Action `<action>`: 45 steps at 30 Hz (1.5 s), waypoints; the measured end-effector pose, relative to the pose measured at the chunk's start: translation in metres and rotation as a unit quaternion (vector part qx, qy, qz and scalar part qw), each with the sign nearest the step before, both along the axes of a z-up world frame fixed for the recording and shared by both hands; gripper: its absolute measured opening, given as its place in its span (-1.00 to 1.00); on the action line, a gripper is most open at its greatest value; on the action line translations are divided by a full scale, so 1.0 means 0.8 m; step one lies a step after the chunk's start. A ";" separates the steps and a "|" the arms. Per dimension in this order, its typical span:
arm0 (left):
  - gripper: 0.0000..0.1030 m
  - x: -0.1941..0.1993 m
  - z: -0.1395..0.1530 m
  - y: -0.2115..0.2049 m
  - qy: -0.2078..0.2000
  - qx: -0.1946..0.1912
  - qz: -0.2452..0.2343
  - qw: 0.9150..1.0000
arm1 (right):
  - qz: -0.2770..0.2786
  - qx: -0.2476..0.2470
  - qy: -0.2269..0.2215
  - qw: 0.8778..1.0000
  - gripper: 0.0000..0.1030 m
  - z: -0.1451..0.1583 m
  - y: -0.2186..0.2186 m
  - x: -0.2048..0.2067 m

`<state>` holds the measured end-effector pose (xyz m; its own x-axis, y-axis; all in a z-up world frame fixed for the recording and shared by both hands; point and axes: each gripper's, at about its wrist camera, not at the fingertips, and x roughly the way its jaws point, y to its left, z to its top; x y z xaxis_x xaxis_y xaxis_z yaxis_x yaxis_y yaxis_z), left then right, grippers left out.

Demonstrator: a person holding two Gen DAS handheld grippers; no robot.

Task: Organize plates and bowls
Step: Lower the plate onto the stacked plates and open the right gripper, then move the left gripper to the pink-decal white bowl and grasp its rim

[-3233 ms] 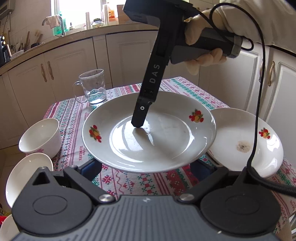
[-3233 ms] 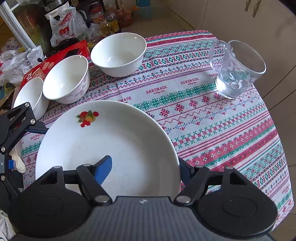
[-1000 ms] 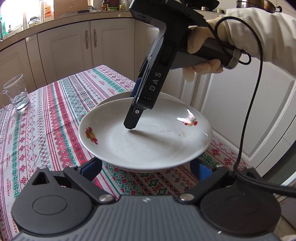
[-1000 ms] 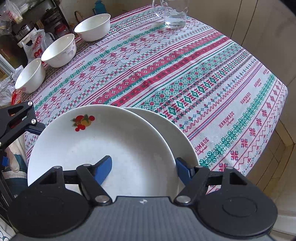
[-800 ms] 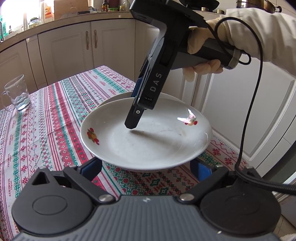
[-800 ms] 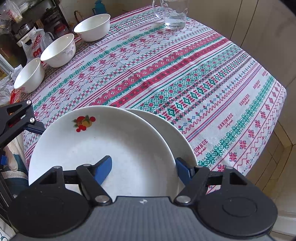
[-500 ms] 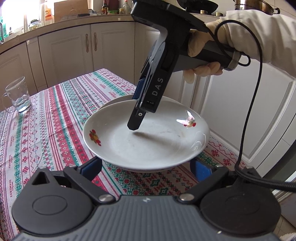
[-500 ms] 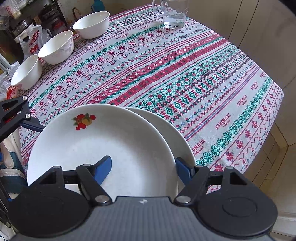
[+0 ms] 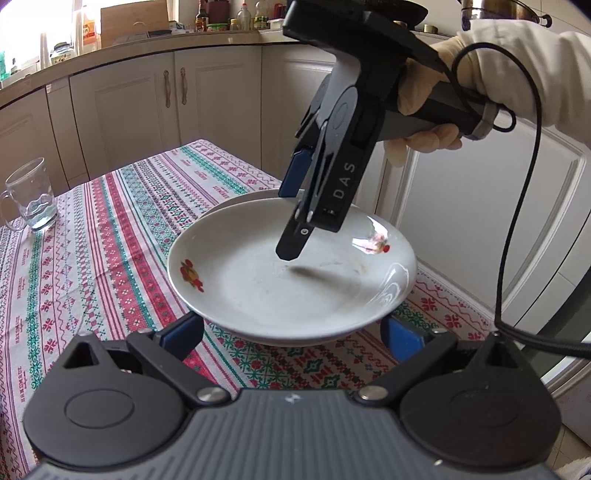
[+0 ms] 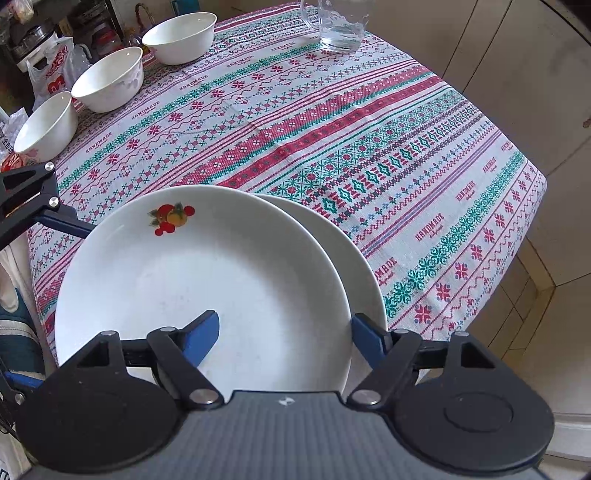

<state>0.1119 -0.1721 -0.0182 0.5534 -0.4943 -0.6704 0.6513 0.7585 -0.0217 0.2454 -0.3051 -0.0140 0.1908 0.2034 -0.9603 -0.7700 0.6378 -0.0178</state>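
Note:
A white plate with fruit decals (image 9: 258, 288) (image 10: 184, 280) lies on a second white plate (image 10: 354, 266) at the table's corner, shifted a little off its centre. My right gripper (image 9: 290, 221) (image 10: 284, 338) points steeply down astride the top plate's rim. One finger hangs just above the plate's inside and the other stands outside the rim. Its jaws are opening and the pads do not press on the plate. My left gripper (image 9: 291, 336) stands open, its blue pads wide apart at either side of the plate's near edge. Three white bowls (image 10: 109, 79) stand along the far left side.
A glass mug (image 9: 31, 199) (image 10: 341, 26) with a little water stands at the far end of the patterned tablecloth (image 10: 295, 140). White cupboard doors (image 9: 461, 206) rise close behind the plates' corner. A gloved hand (image 9: 417, 110) and a black cable (image 9: 517, 221) are on the right gripper.
The right gripper carried the decorated plate from the table's middle to the second plate at the corner. Since then its jaws have widened, and its inner finger has lifted off the plate.

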 end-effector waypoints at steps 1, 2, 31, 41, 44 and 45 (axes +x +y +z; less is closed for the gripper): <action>0.97 0.001 -0.001 -0.001 -0.001 0.002 -0.003 1.000 | -0.002 -0.002 -0.003 1.000 0.63 0.000 0.000 0.000; 0.97 0.003 -0.002 -0.002 -0.002 0.005 -0.004 1.000 | -0.005 -0.002 -0.004 1.000 0.65 0.000 -0.001 0.000; 0.98 -0.036 0.024 0.089 -0.040 0.002 0.044 0.998 | -0.171 0.119 -0.230 0.951 1.00 0.048 0.010 -0.147; 0.98 -0.066 0.030 0.170 -0.041 0.023 0.096 0.994 | -0.216 0.168 -0.286 0.918 1.00 0.041 0.075 -0.212; 0.98 -0.074 0.033 0.199 -0.035 0.028 0.104 0.994 | -0.201 0.168 -0.303 0.916 1.00 0.033 0.103 -0.227; 0.98 -0.076 0.034 0.207 -0.033 0.032 0.107 0.993 | -0.190 0.171 -0.304 0.918 1.00 0.030 0.113 -0.231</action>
<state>0.0510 -0.0066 0.0087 0.6849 -0.3191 -0.6550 0.4738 0.8780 0.0678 0.0605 -0.2149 0.0101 0.7891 0.2817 -0.5458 -0.4056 0.9063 -0.1186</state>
